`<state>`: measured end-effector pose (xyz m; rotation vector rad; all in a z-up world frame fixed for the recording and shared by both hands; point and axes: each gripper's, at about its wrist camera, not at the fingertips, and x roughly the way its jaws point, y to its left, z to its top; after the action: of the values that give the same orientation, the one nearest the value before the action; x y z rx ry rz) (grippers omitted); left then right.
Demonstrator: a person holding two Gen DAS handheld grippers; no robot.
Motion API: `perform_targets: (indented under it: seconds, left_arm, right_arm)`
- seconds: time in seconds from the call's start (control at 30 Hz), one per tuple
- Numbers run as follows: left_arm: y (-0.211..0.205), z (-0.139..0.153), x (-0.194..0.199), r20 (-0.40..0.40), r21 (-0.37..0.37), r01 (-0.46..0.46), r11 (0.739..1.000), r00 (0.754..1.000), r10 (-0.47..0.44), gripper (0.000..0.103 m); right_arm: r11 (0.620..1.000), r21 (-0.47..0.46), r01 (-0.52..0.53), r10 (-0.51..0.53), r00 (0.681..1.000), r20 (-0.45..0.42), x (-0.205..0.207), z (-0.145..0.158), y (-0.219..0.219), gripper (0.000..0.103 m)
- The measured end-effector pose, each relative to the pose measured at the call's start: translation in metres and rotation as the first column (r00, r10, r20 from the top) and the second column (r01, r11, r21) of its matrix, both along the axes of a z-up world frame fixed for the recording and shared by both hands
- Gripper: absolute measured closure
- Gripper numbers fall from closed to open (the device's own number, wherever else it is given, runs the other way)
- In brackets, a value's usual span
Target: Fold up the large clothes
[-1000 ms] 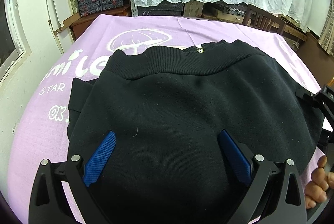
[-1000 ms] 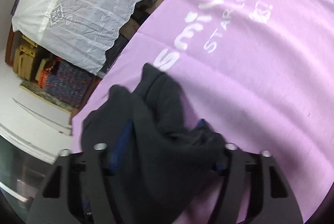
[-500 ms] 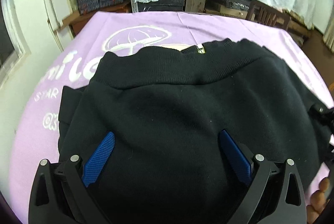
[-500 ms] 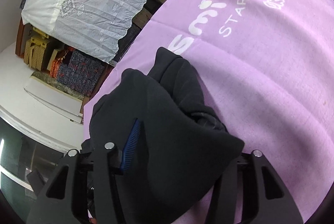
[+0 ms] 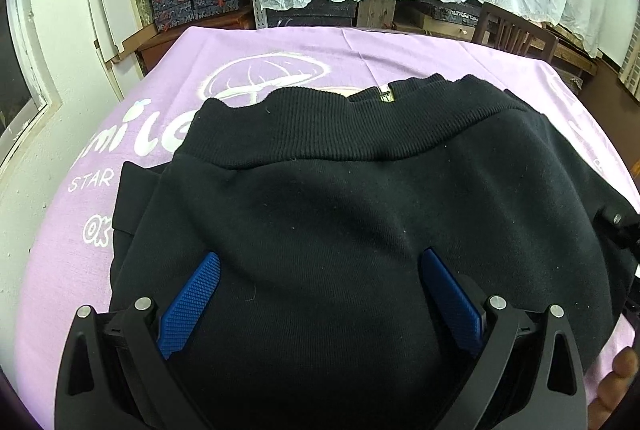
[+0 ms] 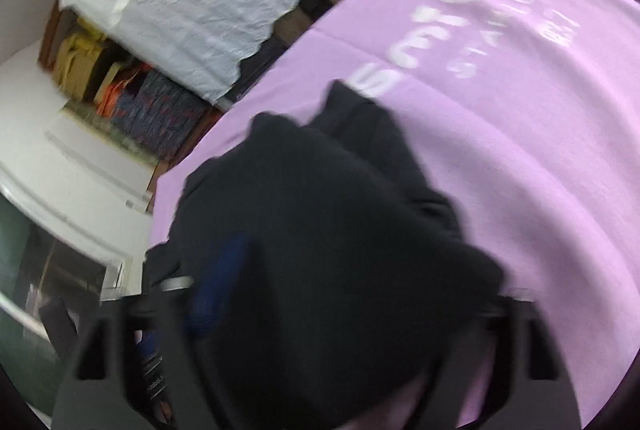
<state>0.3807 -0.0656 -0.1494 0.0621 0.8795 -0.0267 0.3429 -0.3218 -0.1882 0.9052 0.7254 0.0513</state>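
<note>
a black sweater [image 5: 340, 230] is lying folded on the purple cloth [image 5: 280, 45] covering the bench, its ribbed band [image 5: 340, 133] turned toward the far edge. the left gripper [image 5: 320, 294] is being held low over the near part of the sweater, its blue fingers [image 5: 192, 302] spread wide with fabric bulging between them but nothing being pinched. at the sweater's right edge the right gripper [image 6: 344, 294] is being closed around a bunched fold; its fingers have just been drawing together with cloth between them, though the blur is hiding whether the pads are pressing yet. for this step to go well, all layers of the edge are best gathered before any lifting, and the grip confirmed. the left side is probably best taken at a matching corner, so that the fold is being carried evenly and the band is kept straight.
</note>
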Motion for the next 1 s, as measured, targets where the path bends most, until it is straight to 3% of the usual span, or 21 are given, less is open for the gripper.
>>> perform_targets:
  seconds: [0.1,0.27,0.33,0.43,0.53,0.6,0.7,0.83,1.0]
  left_arm:
    - [0.000,0.000,0.000,0.000,0.000,-0.001,1.000,1.000,0.001,0.003]
    - [0.000,0.001,0.002,-0.007,-0.001,0.003,1.000,1.000,-0.003,0.003]
    - [0.002,0.001,0.003,-0.018,-0.008,0.008,1.000,1.000,-0.008,0.003]
    - [0.006,0.002,0.007,-0.040,-0.027,0.019,0.999,0.999,-0.020,0.003]
    - [0.014,0.004,0.012,-0.071,-0.066,0.026,0.997,0.997,-0.031,0.003]
    - [0.028,0.010,0.016,-0.098,-0.147,0.022,0.989,0.995,-0.037,0.003]
    - [0.062,0.023,0.021,-0.119,-0.322,0.000,0.947,0.992,-0.040,0.003]
    - [0.115,0.045,0.021,-0.078,-0.440,-0.064,0.896,0.996,0.033,0.003]
    - [0.159,0.072,0.010,-0.010,-0.667,0.032,0.745,0.999,-0.052,0.003]
  right_arm:
    - [0.997,0.080,-0.019,0.020,1.000,-0.003,0.002,-0.007,-0.008,0.075]
    - [1.000,-0.011,-0.012,0.012,1.000,-0.009,0.003,0.002,-0.003,0.076]
    - [0.988,-0.156,0.008,-0.006,1.000,0.014,-0.001,0.019,0.011,0.081]
    - [0.908,-0.418,0.031,0.003,0.997,0.081,-0.009,0.049,0.048,0.084]
    - [0.865,-0.499,0.056,0.022,0.989,0.149,-0.017,0.076,0.075,0.085]
    - [0.848,-0.527,0.058,0.049,0.981,0.186,-0.022,0.093,0.093,0.086]
    - [0.799,-0.599,0.049,0.121,0.963,0.239,-0.033,0.119,0.126,0.086]
    - [0.725,-0.687,0.042,0.214,0.935,0.283,-0.047,0.142,0.173,0.086]
    - [0.613,-0.790,0.030,0.312,0.909,0.277,-0.061,0.139,0.227,0.086]
